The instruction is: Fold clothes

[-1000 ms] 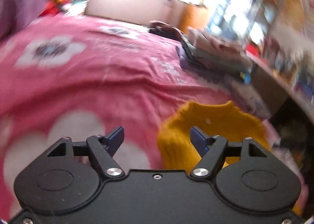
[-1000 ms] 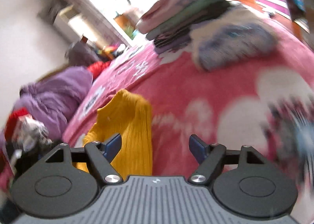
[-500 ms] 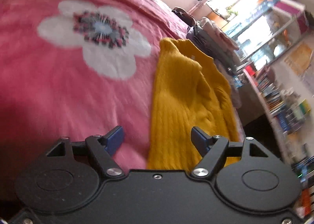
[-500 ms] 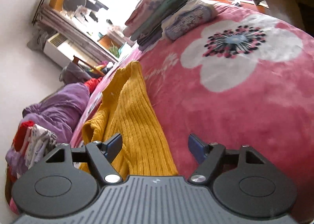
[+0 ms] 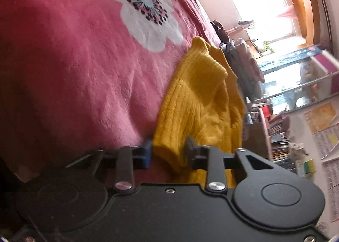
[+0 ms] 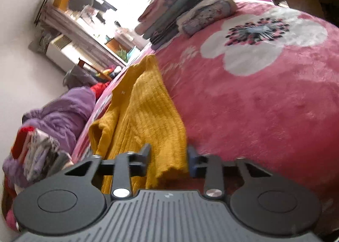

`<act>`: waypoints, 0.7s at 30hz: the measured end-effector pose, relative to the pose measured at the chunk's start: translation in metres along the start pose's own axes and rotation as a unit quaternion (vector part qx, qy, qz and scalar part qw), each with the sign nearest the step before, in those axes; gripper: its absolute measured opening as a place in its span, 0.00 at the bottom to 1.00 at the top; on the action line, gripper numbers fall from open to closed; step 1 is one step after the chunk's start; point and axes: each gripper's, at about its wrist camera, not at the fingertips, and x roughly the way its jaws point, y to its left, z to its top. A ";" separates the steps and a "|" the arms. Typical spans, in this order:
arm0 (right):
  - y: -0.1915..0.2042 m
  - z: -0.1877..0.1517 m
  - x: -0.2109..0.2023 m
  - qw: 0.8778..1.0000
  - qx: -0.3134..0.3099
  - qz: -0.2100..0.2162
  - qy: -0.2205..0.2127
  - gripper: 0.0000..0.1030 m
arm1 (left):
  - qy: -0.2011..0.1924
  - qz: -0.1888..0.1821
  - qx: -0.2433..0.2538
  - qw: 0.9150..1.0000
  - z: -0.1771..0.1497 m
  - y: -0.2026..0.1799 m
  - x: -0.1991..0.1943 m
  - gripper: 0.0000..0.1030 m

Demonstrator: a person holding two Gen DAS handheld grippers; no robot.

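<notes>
- The left gripper (image 5: 168, 153) had its two fingers part way closed, with the near edge of the yellow sweater (image 5: 199, 102) bunched between them.
- The fingers were touching the knit on both sides, so they seemed to pinch it.
- The right gripper (image 6: 169, 160) looked the same: its fingers were part way closed around another bit of the sweater's (image 6: 146, 114) near edge, and the cloth filled the gap.
- The sweater lay on the bed, on a fuzzy pink blanket (image 5: 74, 61) with big white flowers.
- From each pair of fingers the sweater stretched away in a long, rumpled strip.
- Far past the fingers, at the other end of the bed, sat a pile of folded clothes (image 6: 169, 13).
- Off to the left of the right fingers was a heap of purple and red clothes (image 6: 59, 119), not folded.
- Beyond the left fingers, to the right, stood shelves (image 5: 281, 136) full of small things.
</notes>
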 end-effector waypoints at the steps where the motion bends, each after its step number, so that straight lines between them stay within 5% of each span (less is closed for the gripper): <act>1: -0.003 0.001 0.001 1.000 0.006 0.002 -0.001 0.22 | -0.004 -0.001 0.010 1.000 0.001 -0.003 0.000 0.10; 6: 0.001 0.003 0.004 1.000 -0.006 0.016 -0.007 0.19 | -0.043 -0.010 0.079 0.996 0.013 -0.015 -0.009 0.06; 10: -0.001 0.011 -0.004 0.999 0.000 0.022 -0.044 0.19 | -0.116 -0.003 0.097 0.989 0.039 -0.011 -0.036 0.05; 16: -0.022 0.023 -0.014 0.995 0.045 -0.012 -0.086 0.22 | -0.249 0.099 0.117 0.956 0.088 0.010 -0.075 0.08; 19: -0.020 0.021 -0.008 0.997 0.027 -0.030 -0.071 0.34 | -0.245 0.102 0.077 0.961 0.094 0.028 -0.077 0.48; 21: -0.020 0.021 -0.008 0.997 0.031 -0.025 -0.070 0.46 | -0.228 0.085 0.046 0.969 0.092 0.039 -0.077 0.52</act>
